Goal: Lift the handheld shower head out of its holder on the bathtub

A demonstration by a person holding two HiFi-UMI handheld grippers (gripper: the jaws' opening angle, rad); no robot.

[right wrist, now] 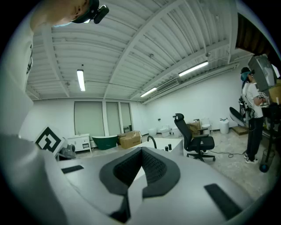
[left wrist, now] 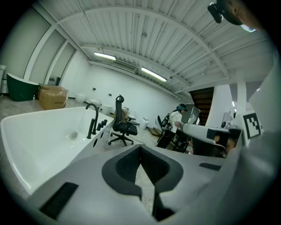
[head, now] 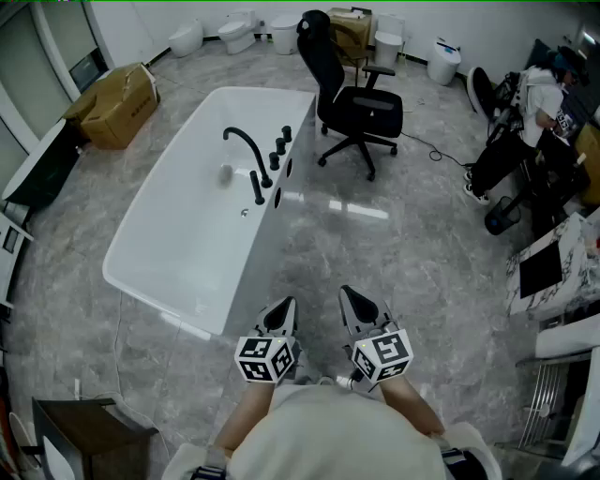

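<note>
The white bathtub (head: 178,234) stands on the grey floor ahead and to the left. On its right rim are a black arched faucet (head: 248,145), black knobs (head: 279,148) and the black handheld shower head (head: 257,187), upright in its holder. My left gripper (head: 284,307) and right gripper (head: 350,296) hang side by side near my body, well short of the tub, both shut and empty. The left gripper view shows the tub (left wrist: 39,140) and the shower head (left wrist: 93,127) beyond the shut jaws. The right gripper view shows the faucet (right wrist: 152,140) far off.
A black office chair (head: 361,108) stands just beyond the tub's far right corner. A cardboard box (head: 117,103) lies at the left, toilets (head: 239,28) at the back. A person (head: 534,103) sits by desks at the right. A dark cabinet (head: 84,436) is near left.
</note>
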